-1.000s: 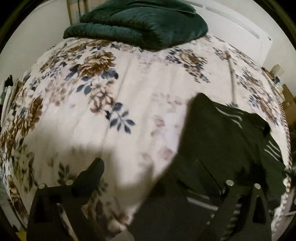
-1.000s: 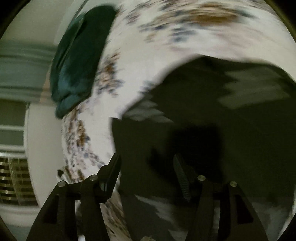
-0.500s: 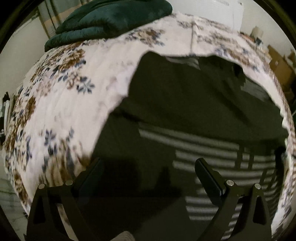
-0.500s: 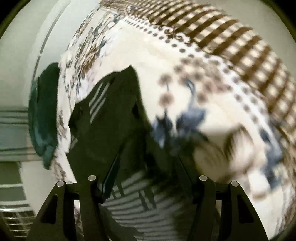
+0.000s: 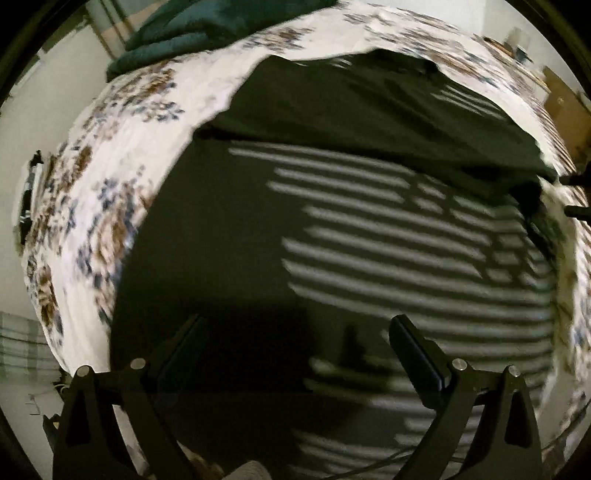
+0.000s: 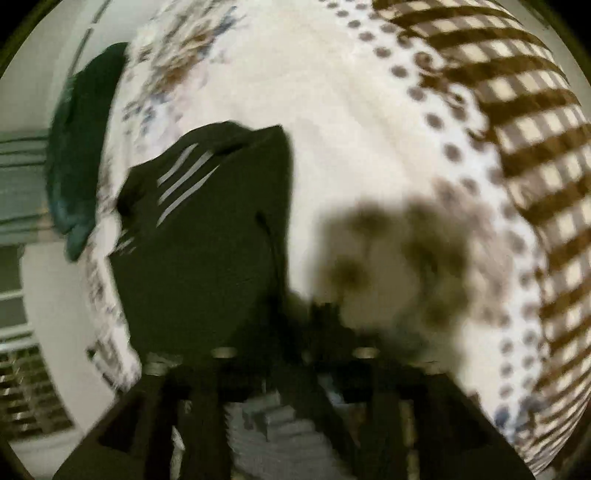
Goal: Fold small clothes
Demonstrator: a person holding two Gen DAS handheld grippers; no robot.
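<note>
A black garment with thin white stripes (image 5: 369, 240) lies spread on a floral bed sheet (image 5: 110, 166). My left gripper (image 5: 295, 332) hangs open just above the garment's near part, pointing steeply down, with nothing between its fingers. In the right wrist view the garment (image 6: 203, 258) lies to the left, and its right edge runs down toward my right gripper (image 6: 299, 314). That gripper is blurred and its jaws are closing. The garment's edge seems to lie between them, but the blur hides whether the pads press on it.
A folded dark green blanket (image 5: 207, 26) lies at the far end of the bed, and shows at the left in the right wrist view (image 6: 81, 147). The sheet's brown checked border (image 6: 517, 129) marks the bed's edge. Bare sheet (image 6: 351, 129) lies right of the garment.
My left gripper has slid from the bare sheet to over the striped garment. My right gripper has moved to the garment's right edge, and its fingers stand closer together.
</note>
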